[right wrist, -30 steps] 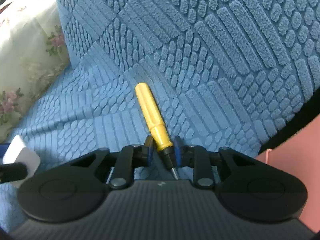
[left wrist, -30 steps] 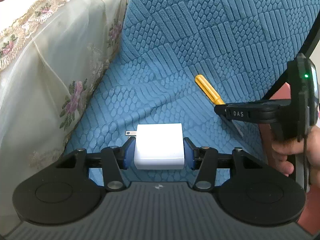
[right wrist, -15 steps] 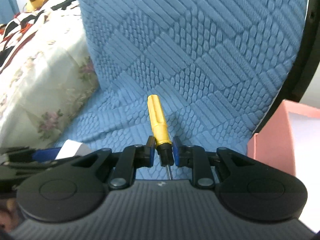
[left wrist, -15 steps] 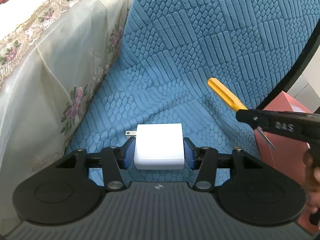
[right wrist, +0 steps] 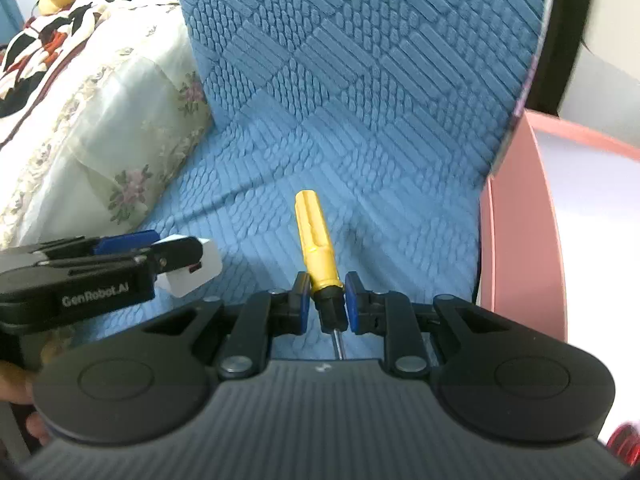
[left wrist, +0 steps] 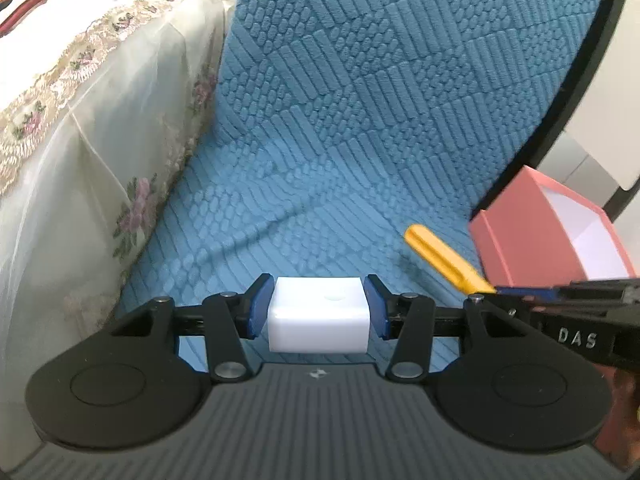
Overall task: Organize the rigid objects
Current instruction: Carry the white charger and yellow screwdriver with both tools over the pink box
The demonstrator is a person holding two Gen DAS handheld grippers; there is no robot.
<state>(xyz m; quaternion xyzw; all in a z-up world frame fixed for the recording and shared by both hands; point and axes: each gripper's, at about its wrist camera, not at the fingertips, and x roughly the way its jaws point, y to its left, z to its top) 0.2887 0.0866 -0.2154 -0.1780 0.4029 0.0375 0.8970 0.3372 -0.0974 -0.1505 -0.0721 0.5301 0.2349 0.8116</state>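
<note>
My left gripper (left wrist: 317, 312) is shut on a white charger block (left wrist: 318, 314) and holds it above the blue textured chair seat (left wrist: 280, 208). My right gripper (right wrist: 327, 302) is shut on a yellow-handled screwdriver (right wrist: 316, 236), gripped at its black collar, handle pointing away. The screwdriver also shows in the left wrist view (left wrist: 444, 260), at the right with the right gripper (left wrist: 532, 292). The left gripper (right wrist: 160, 250) with the charger (right wrist: 192, 268) shows at the left of the right wrist view. A pink box (left wrist: 532, 236) with a white inside stands right of the chair.
The chair's blue backrest (right wrist: 360, 40) rises behind the seat, edged by a black frame (left wrist: 576, 80). A bed with a cream floral lace cover (left wrist: 80, 120) lies to the left. The pink box's wall (right wrist: 520, 240) is close on the right.
Both grippers have lifted and pulled back from the seat with their objects. The pink box has come into fuller view on the right. The screwdriver has moved nearer to the box.
</note>
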